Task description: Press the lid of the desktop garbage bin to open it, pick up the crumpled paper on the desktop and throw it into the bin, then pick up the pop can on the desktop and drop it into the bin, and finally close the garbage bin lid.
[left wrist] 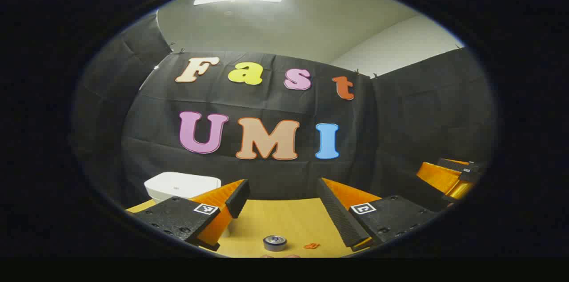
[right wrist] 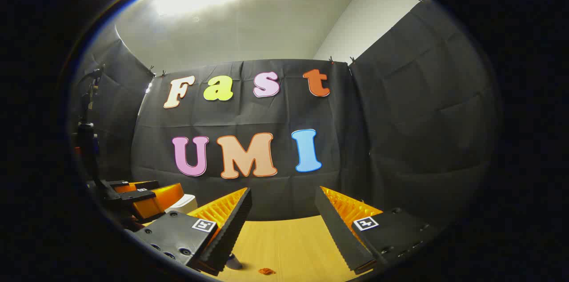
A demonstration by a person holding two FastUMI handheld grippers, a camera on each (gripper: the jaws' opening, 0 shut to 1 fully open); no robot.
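- Left gripper [left wrist: 279,195], left gripper view: jaws spread wide with nothing between them, held above the wooden desktop [left wrist: 289,224] and aimed toward the back wall.
- Right gripper [right wrist: 284,204], right gripper view: jaws likewise wide apart and empty, over the same desktop.
- Garbage bin [left wrist: 182,185]: a white box with rounded corners standing at the far left of the desktop, partly hidden behind the left gripper's left finger; its lid lies flat and closed, so by this evidence the opening press is not yet done.
- Pop can [left wrist: 274,242]: seen end-on near the lower edge of the left gripper view, on the desktop below the open jaws, well apart from the bin.
- Small orange scrap [left wrist: 312,245]: lies just beside the can; too small to identify. The crumpled paper cannot be picked out with confidence.
- Hazard 1: the bin sits off to the side of the left gripper's line, so a press begun without re-aiming may land on the rim or push the bin along the desktop.
- Hazard 2: a gripper lowered toward the bin may knock the can and send it rolling.
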